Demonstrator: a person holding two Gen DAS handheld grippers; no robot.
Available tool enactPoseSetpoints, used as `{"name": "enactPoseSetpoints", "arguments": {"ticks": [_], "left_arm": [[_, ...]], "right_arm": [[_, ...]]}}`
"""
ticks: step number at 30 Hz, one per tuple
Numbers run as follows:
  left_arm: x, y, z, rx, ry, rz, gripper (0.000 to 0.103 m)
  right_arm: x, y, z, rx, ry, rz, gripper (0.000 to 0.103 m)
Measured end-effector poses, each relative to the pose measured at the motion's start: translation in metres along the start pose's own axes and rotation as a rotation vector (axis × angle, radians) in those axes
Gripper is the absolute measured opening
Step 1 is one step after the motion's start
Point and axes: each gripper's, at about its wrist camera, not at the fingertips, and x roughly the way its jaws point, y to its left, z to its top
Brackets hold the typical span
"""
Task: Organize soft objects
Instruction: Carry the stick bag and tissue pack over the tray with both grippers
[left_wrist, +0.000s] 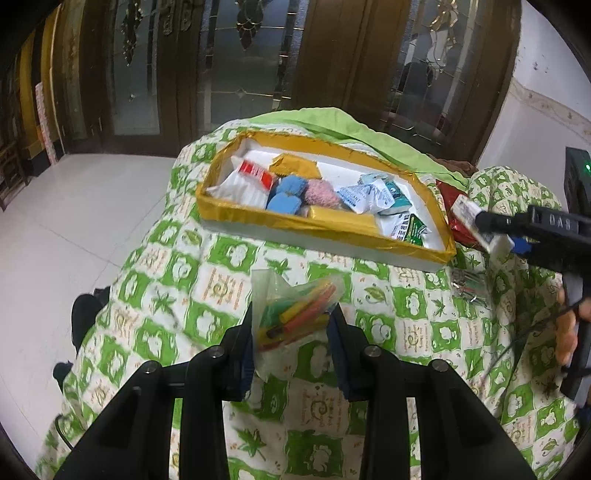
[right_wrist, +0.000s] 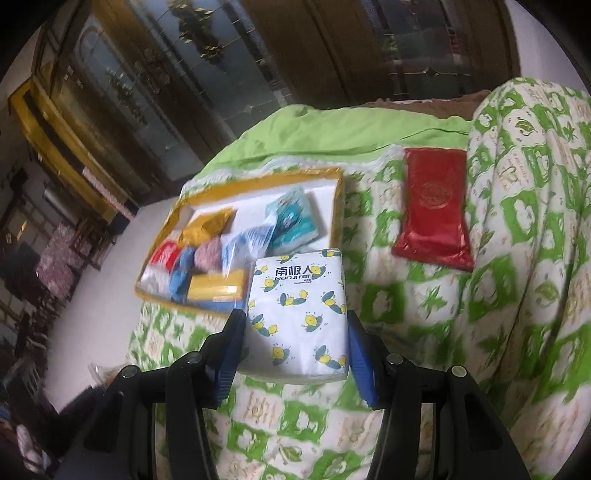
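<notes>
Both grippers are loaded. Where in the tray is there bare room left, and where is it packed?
Tray: the bare white floor along its far wall, behind the gold packet, is free. The middle is packed with the yarn balls and sachets.

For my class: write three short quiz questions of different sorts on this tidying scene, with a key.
1. True or false: the left gripper holds a clear bag of coloured sticks.
2. What does the right gripper hold? A) red packet B) tissue pack C) blue yarn
3. Fill in: the red packet lies on the quilt, outside the yellow-rimmed ____.

Key: 1 true. 2 B, the tissue pack. 3 tray.
</notes>
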Motion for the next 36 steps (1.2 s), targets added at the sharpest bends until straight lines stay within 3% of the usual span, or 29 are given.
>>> {"name": "enactPoseSetpoints", "arguments": {"ticks": [8, 17, 25, 29, 31, 33, 36], "left_arm": [[0.016, -0.011, 0.02, 0.022, 0.013, -0.038, 0.034], [0.037, -0.026, 0.048, 0.049, 0.03, -0.064, 0.034], [0.054, -0.031, 0.082, 0.058, 0.041, -0.071, 0.034], [0.062, -0.032, 0.097, 0.062, 0.044, -0.066, 0.034], [0.068, -0.035, 0.105, 0.075, 0.046, -0.063, 0.034], [0.073, -0.039, 0.111, 0.092, 0.047, -0.056, 0.034], [0.085, -0.044, 0.121, 0.11, 0.055, -0.05, 0.034]], "right_arm": [[-0.001, -0.034, 0.038, 0.097, -0.029, -0.027, 0.057], [0.036, -0.03, 0.057, 0.116, 0.056, 0.069, 0.057], [0.069, 0.009, 0.056, -0.057, 0.192, 0.116, 0.057], [0.082, 0.038, 0.049, -0.215, 0.273, 0.043, 0.057], [0.085, 0.05, 0.046, -0.296, 0.276, -0.033, 0.057], [0.092, 0.057, 0.045, -0.347, 0.294, -0.085, 0.057], [0.103, 0.057, 0.046, -0.362, 0.332, -0.096, 0.057]]}}
